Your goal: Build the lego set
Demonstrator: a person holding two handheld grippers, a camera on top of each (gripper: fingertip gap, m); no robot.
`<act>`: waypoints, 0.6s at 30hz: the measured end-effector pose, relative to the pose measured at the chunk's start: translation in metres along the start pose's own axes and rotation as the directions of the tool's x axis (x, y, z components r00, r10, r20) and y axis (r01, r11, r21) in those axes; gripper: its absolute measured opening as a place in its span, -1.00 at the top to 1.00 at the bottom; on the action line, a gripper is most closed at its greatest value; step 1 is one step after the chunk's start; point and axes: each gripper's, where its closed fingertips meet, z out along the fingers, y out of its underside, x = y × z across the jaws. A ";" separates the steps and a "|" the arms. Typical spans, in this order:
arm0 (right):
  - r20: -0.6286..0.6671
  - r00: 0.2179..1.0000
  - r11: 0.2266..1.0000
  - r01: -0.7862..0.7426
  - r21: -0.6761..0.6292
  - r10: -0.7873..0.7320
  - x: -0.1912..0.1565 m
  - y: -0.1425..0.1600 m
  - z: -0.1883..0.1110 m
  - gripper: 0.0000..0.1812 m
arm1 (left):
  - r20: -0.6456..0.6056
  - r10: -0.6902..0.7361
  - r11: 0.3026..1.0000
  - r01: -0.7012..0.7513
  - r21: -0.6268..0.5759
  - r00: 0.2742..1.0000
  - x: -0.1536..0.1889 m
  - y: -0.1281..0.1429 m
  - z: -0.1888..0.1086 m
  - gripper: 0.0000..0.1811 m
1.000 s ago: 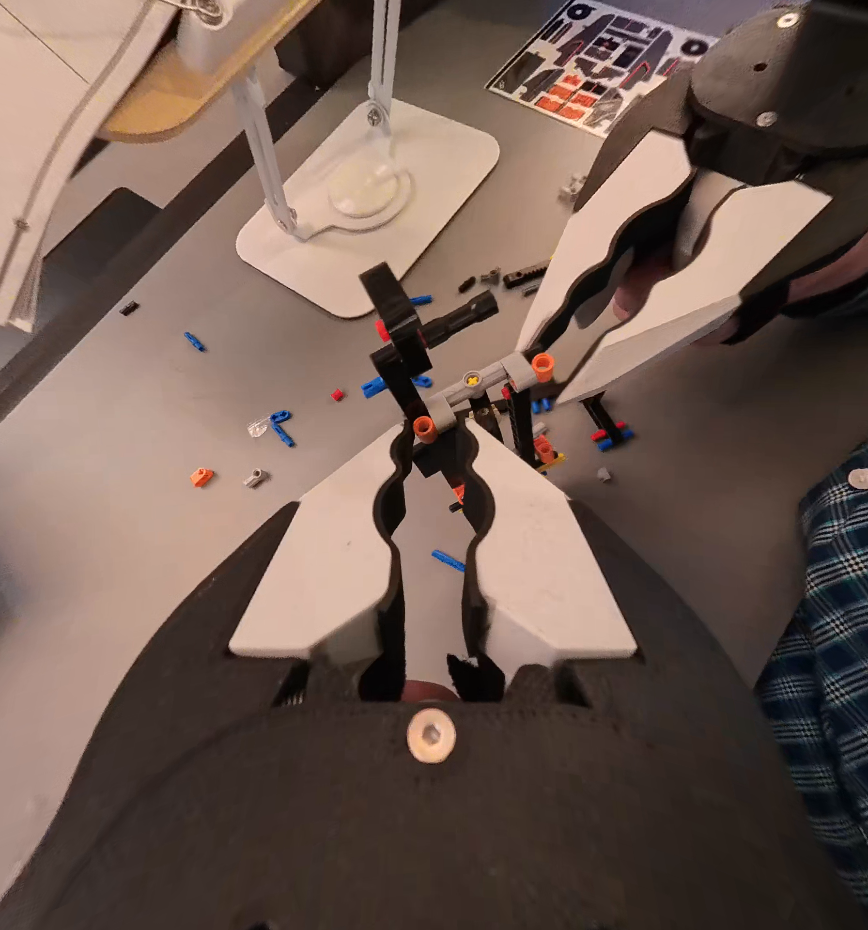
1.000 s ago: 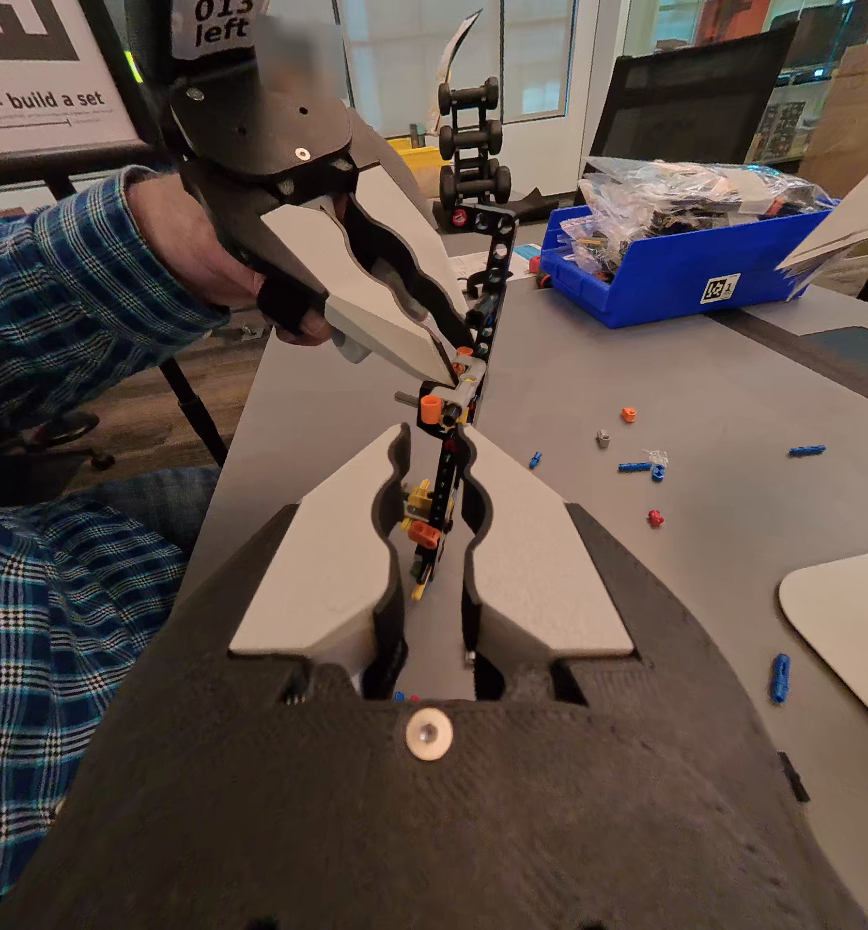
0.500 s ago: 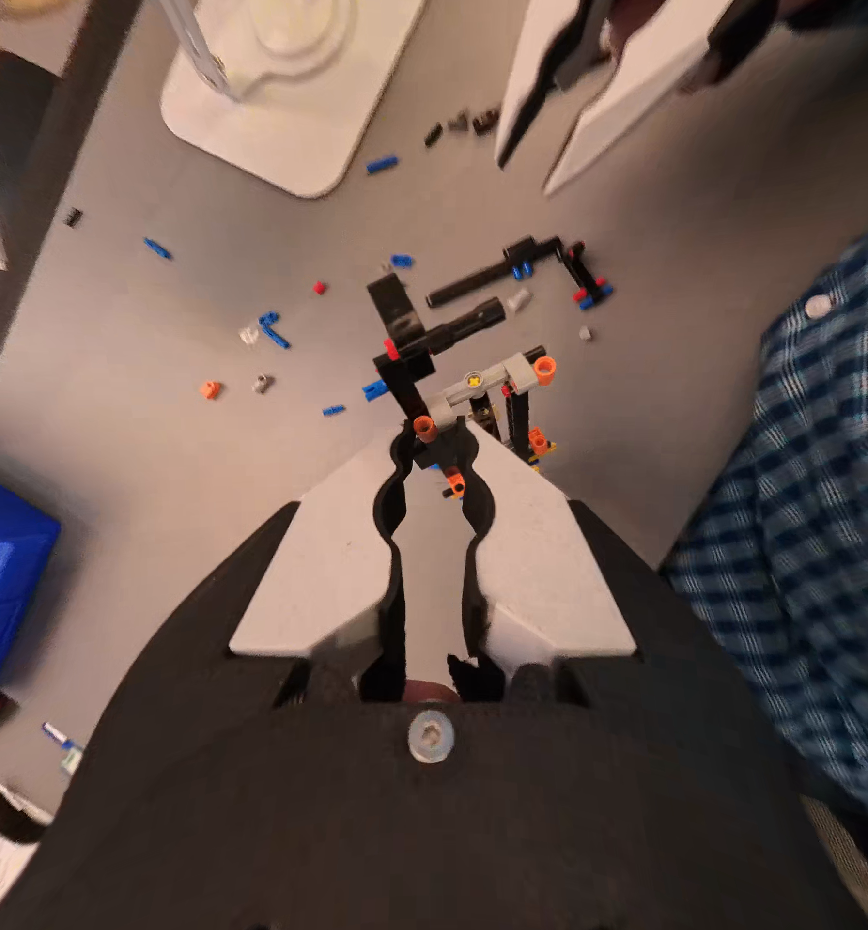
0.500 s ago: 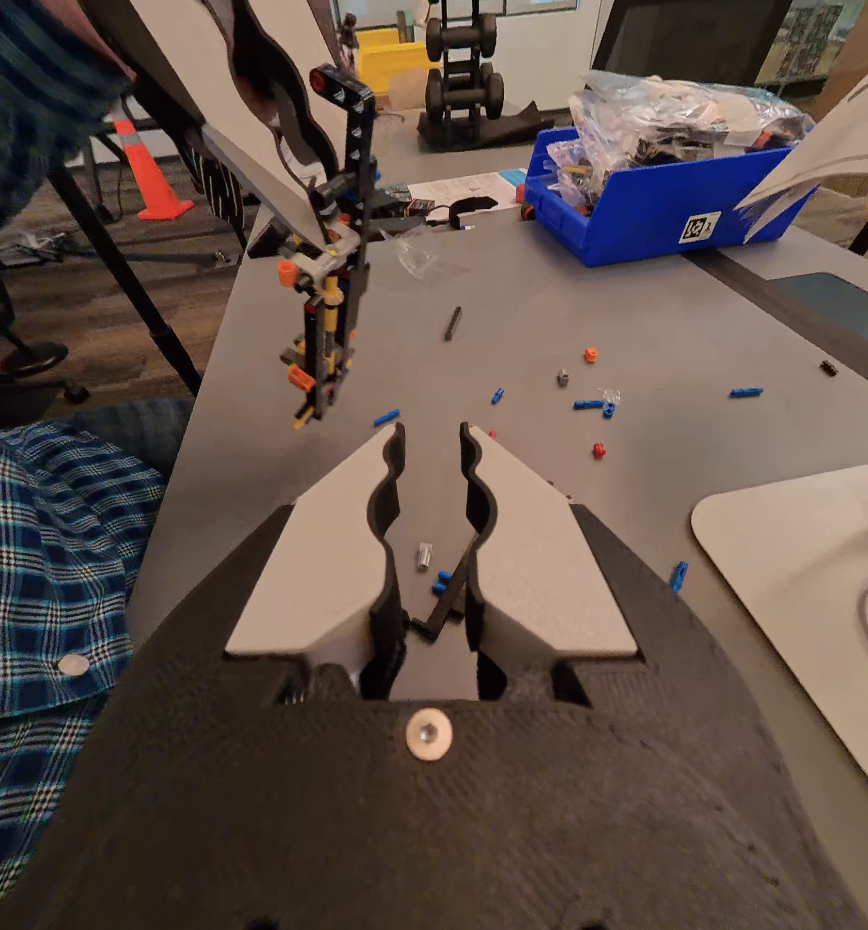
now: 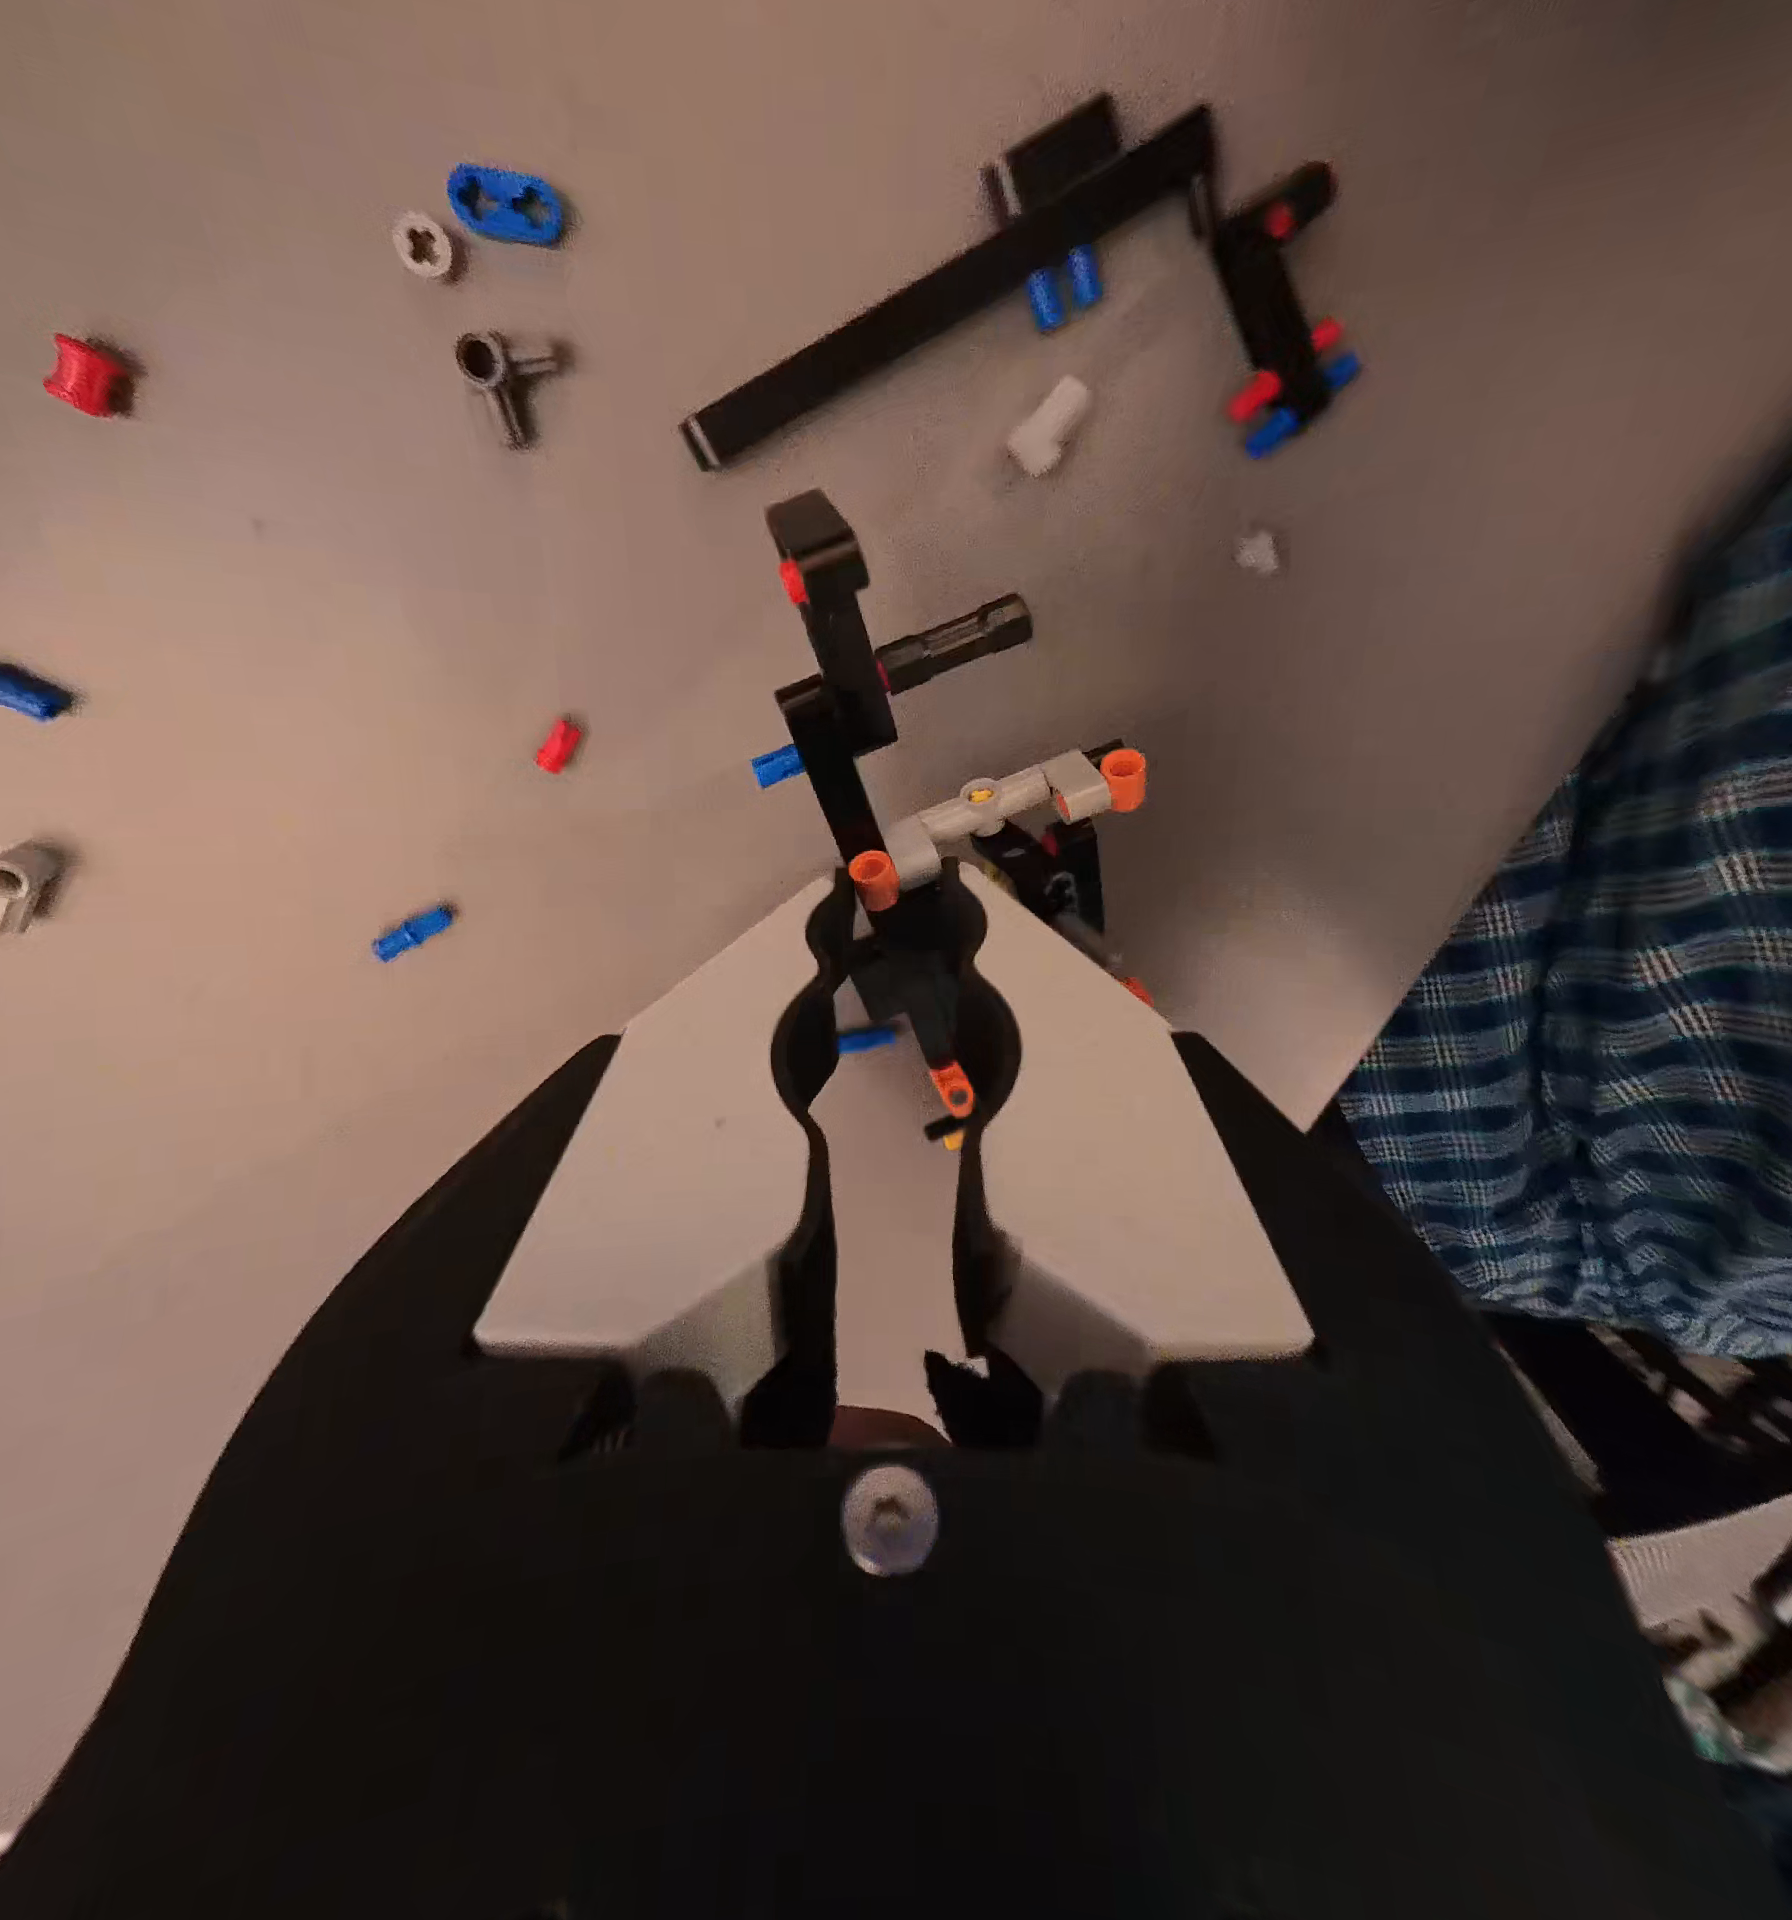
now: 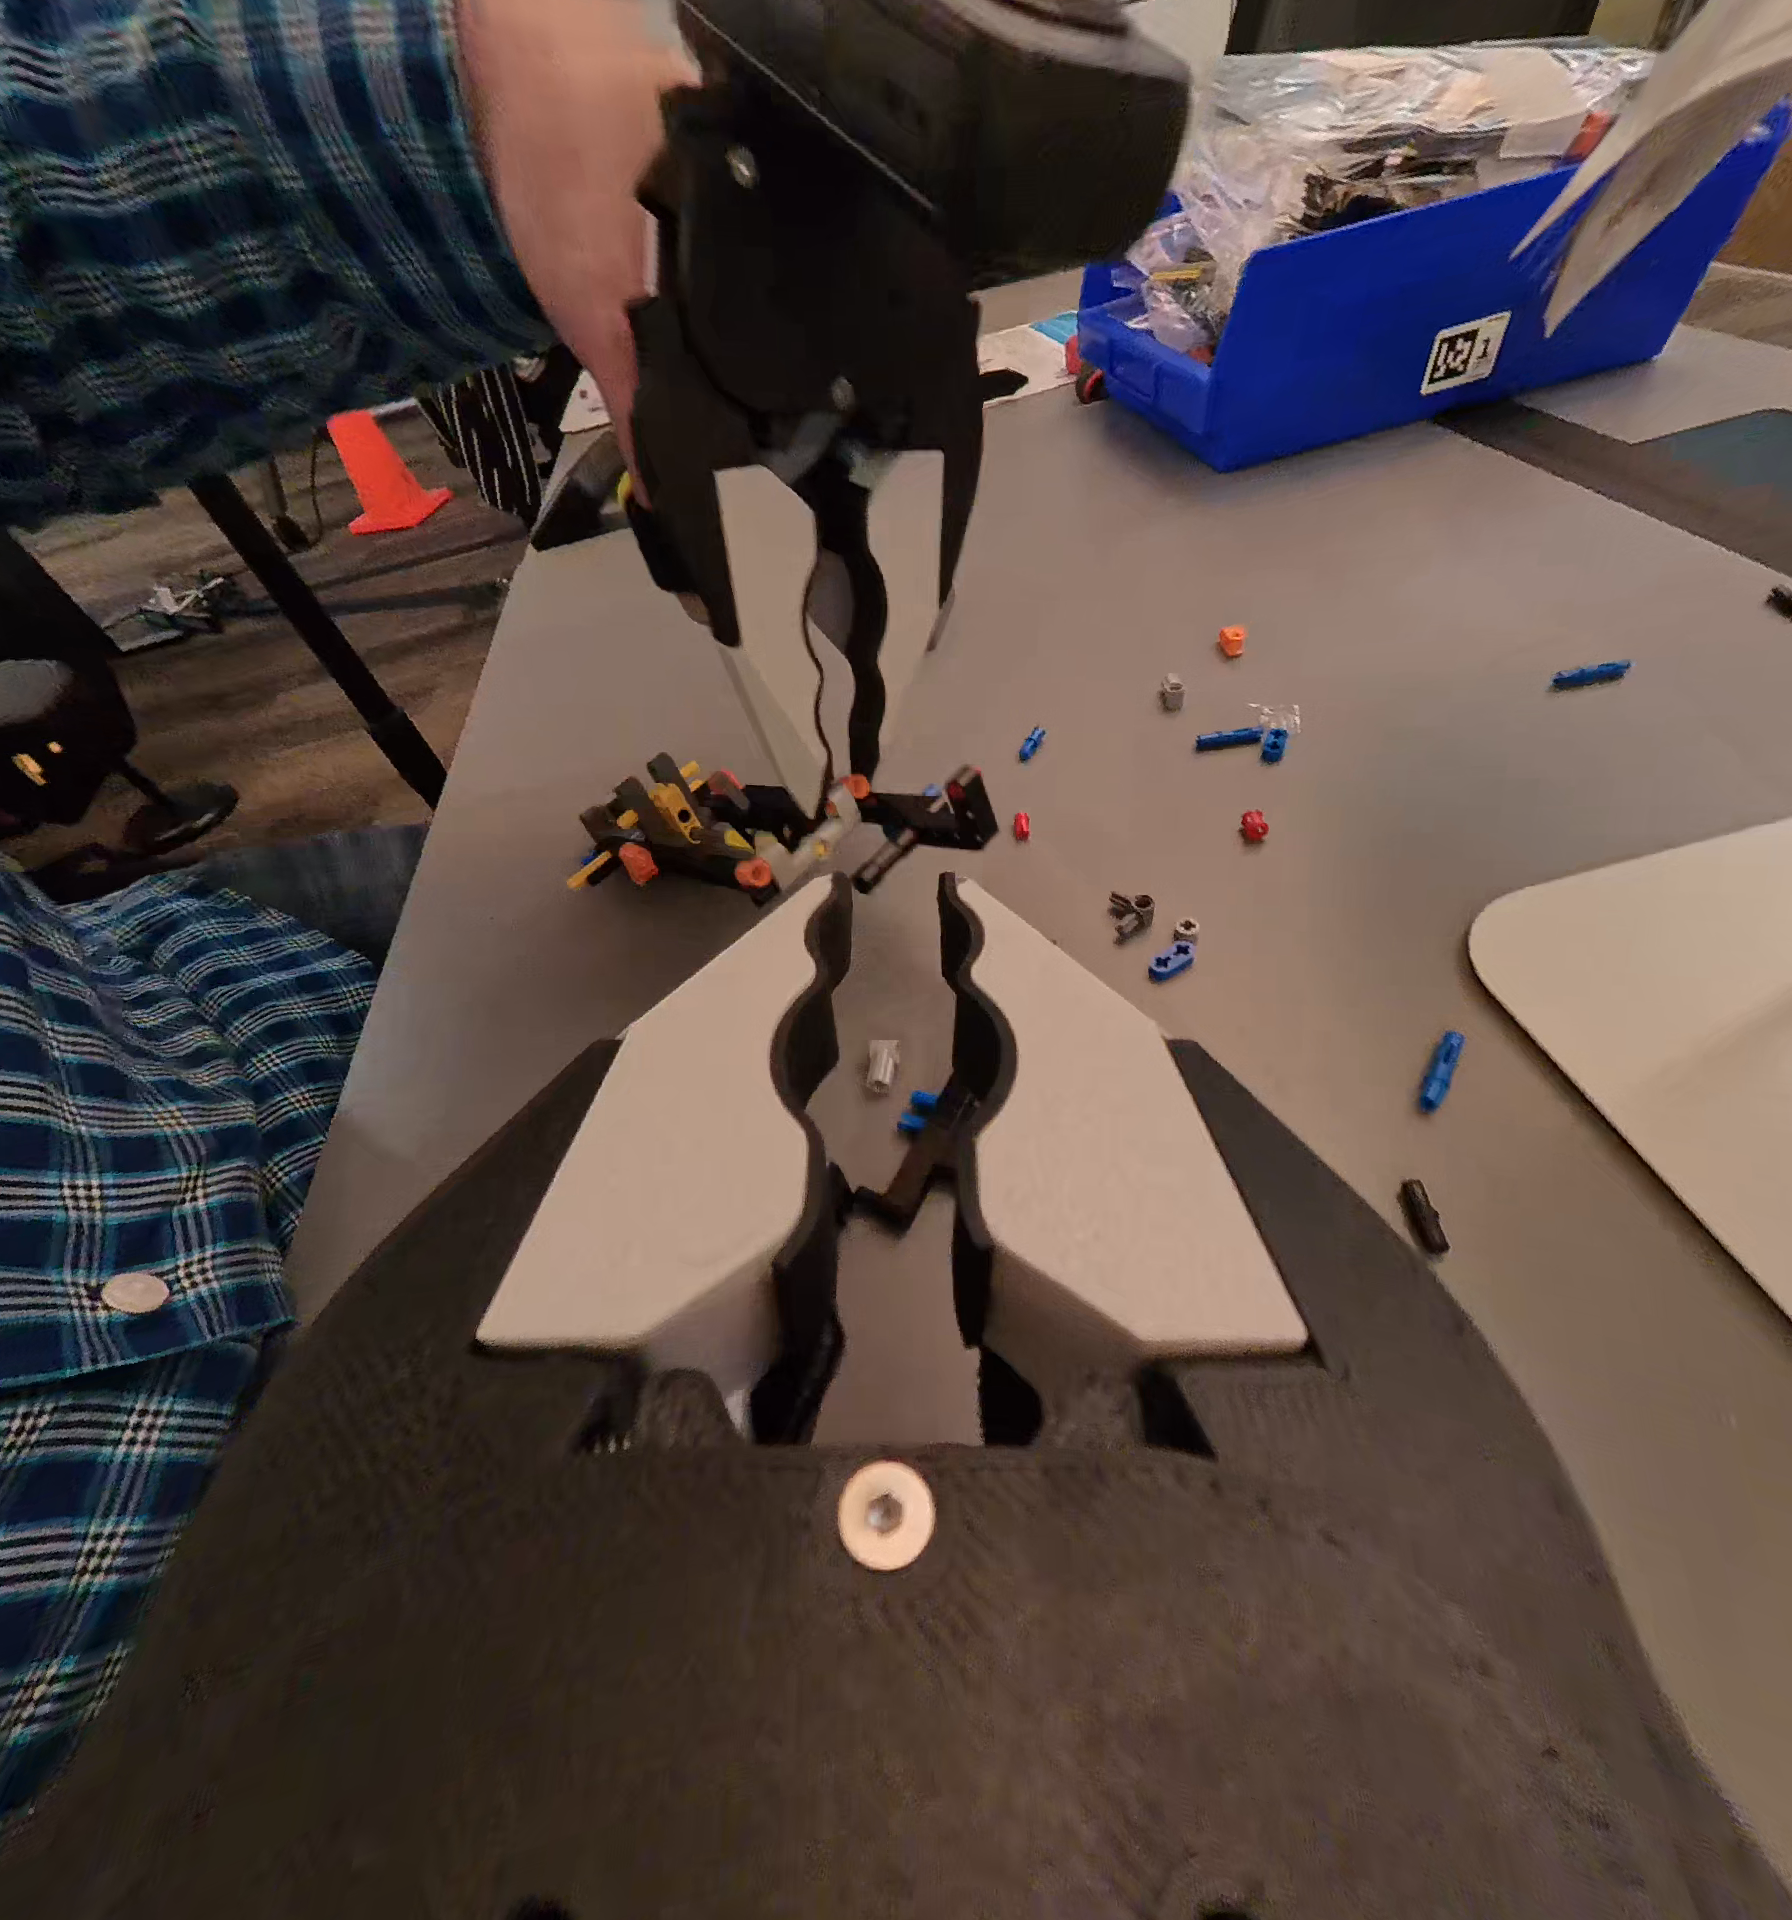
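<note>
The model is being gripped by the closed left fingers low against the surface, probably for steadying. The right fingers are being kept apart, empty, just beside it.

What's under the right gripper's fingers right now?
Between the open right gripper fingers, on the table: a small grey connector and a black beam with blue pins. The beam's far end runs under the right finger, hidden.
</note>
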 end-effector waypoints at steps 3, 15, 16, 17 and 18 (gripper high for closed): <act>0.006 1.000 1.000 -0.016 -0.006 0.016 0.004 0.006 -0.002 0.84 | -0.042 -0.017 1.000 0.016 -0.019 0.999 -0.005 -0.005 0.015 0.84; 0.050 0.998 0.995 0.035 -0.094 -0.030 -0.005 0.021 0.006 0.80 | 0.066 -0.068 0.983 0.056 0.176 0.995 -0.013 -0.002 0.009 0.49; 0.051 0.998 0.994 0.044 -0.100 -0.039 -0.006 0.022 0.006 0.80 | 0.095 -0.073 0.974 0.051 0.220 0.993 -0.012 -0.001 0.004 0.49; 0.052 0.998 0.993 0.053 -0.108 -0.048 -0.007 0.023 0.006 0.79 | 0.102 -0.090 0.966 0.062 0.249 0.991 -0.007 0.003 0.000 0.47; 0.053 0.997 0.991 0.061 -0.116 -0.055 -0.007 0.024 0.006 0.79 | 0.113 -0.100 0.958 0.065 0.280 0.989 -0.002 0.006 -0.002 0.46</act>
